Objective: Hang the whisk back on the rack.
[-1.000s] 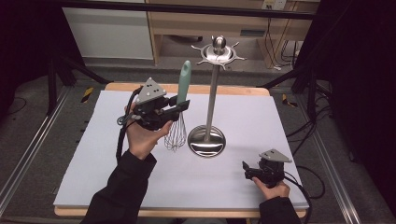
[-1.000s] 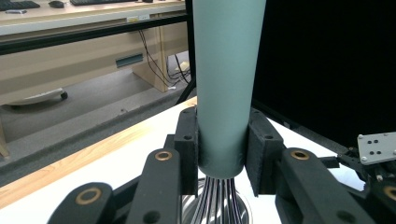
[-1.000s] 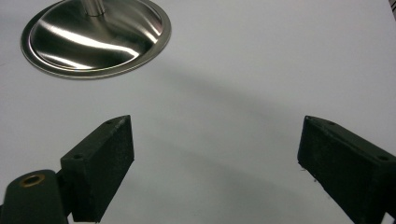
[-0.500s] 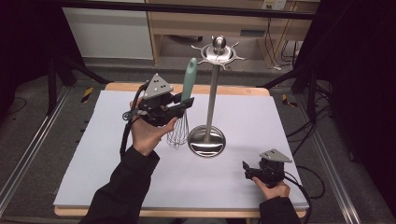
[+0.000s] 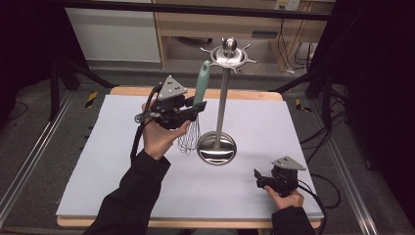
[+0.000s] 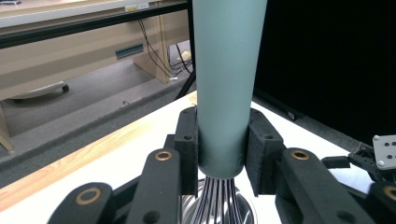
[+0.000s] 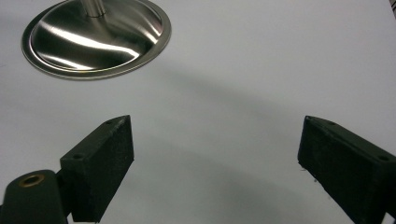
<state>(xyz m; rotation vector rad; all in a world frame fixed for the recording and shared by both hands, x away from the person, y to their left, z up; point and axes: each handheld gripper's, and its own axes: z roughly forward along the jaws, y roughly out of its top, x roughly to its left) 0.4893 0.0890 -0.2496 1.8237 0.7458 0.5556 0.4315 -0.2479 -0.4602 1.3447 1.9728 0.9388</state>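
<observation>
Whisk (image 5: 196,105) rose slightly, handle nearing the rack (image 5: 222,88) top; left gripper (image 5: 195,108) stayed clamped on it. Right gripper (image 5: 258,177) idle, jaws apart. Hanging looked next.

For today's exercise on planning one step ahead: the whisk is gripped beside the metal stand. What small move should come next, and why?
Probably lift the whisk a little higher toward the stand. The left hand-held gripper clamps its handle, whose tip sits below the hooks.

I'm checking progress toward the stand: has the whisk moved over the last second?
Yes. The whisk, clamped in the left gripper, has risen and tilted, its handle top nearer the stand crown.
</observation>
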